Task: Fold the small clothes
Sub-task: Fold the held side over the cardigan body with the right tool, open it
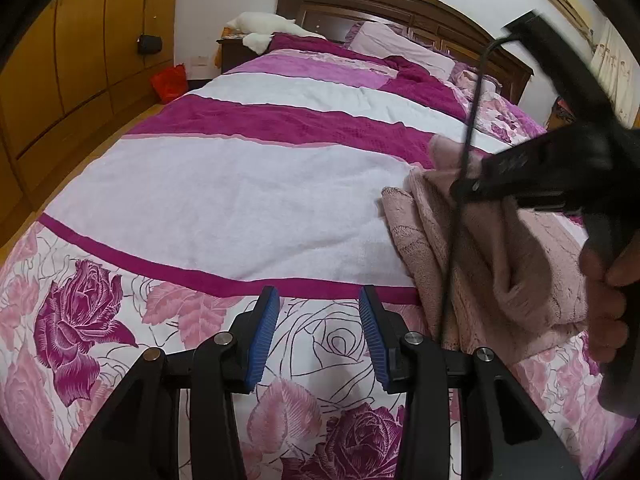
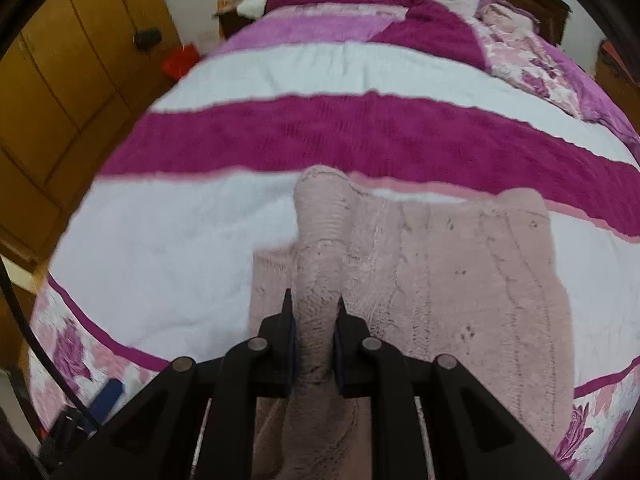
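Note:
A small pale pink knitted sweater [image 2: 448, 276] lies on the striped bed cover. My right gripper [image 2: 314, 300] is shut on a raised fold or sleeve of it [image 2: 320, 220] and holds that part above the rest of the garment. In the left wrist view the sweater [image 1: 492, 256] lies at the right, partly behind the right gripper's black body [image 1: 560, 168] and the hand on it. My left gripper [image 1: 318, 300] is open and empty, low over the floral part of the cover, left of the sweater.
The bed cover [image 1: 224, 188] has white and magenta stripes and a rose print near me. Pillows [image 1: 396, 48] and a dark headboard [image 1: 380, 4] are at the far end. Wooden wardrobes [image 1: 68, 60] and a red bag [image 1: 170, 82] stand at the left. A black cable [image 1: 460, 208] hangs across the sweater.

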The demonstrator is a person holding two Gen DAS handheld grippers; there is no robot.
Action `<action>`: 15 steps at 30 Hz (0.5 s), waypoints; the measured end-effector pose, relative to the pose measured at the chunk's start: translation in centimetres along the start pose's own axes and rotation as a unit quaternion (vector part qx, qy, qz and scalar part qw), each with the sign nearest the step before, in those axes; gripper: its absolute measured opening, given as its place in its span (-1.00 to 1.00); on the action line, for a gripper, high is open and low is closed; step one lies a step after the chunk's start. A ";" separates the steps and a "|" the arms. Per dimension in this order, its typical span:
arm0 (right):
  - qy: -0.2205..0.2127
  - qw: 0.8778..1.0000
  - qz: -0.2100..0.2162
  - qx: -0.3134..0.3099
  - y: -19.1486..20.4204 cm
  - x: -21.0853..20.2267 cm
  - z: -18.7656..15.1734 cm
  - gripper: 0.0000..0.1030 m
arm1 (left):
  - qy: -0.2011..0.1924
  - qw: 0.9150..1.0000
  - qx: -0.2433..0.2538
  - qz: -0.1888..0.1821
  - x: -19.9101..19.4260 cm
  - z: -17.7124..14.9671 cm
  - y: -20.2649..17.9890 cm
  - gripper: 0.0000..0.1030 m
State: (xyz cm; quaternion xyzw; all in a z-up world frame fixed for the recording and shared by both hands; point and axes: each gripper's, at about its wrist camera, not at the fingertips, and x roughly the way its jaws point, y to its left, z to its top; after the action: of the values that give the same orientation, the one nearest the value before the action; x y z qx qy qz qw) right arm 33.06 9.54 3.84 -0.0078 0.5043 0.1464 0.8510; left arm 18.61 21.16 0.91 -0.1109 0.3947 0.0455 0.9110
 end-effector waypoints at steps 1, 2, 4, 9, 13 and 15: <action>-0.021 1.000 0.015 0.009 -0.4 -1.0 0.1 -0.73 | 0.001 1.000 -0.001 0.000 0.1 0.1 -0.1 -0.67; -0.034 0.999 0.025 0.013 -0.7 -1.6 0.2 -0.73 | 0.003 1.000 -0.003 -0.001 0.2 0.1 -0.1 -0.67; -0.062 0.997 0.037 0.017 -0.9 -2.6 0.2 -0.73 | 0.003 1.000 -0.004 -0.002 0.3 0.3 -0.3 -0.67; -0.007 0.999 0.052 0.006 -0.4 0.3 -0.7 -0.71 | 0.009 1.000 0.001 0.003 0.8 0.3 -0.5 -0.67; 0.004 0.999 0.042 -0.004 0.0 1.9 -1.5 -0.68 | 0.010 1.000 0.008 0.009 0.8 0.3 -0.6 -0.67; 0.009 0.999 0.048 -0.006 0.1 2.1 -1.5 -0.52 | 0.011 1.000 0.007 0.010 0.8 0.3 -0.5 -0.67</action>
State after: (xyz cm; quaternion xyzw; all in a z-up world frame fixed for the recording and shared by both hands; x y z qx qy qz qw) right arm 32.72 9.87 1.26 0.0101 0.5112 0.1902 0.8381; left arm 19.45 20.76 0.58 -0.1014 0.4060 0.0506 0.9068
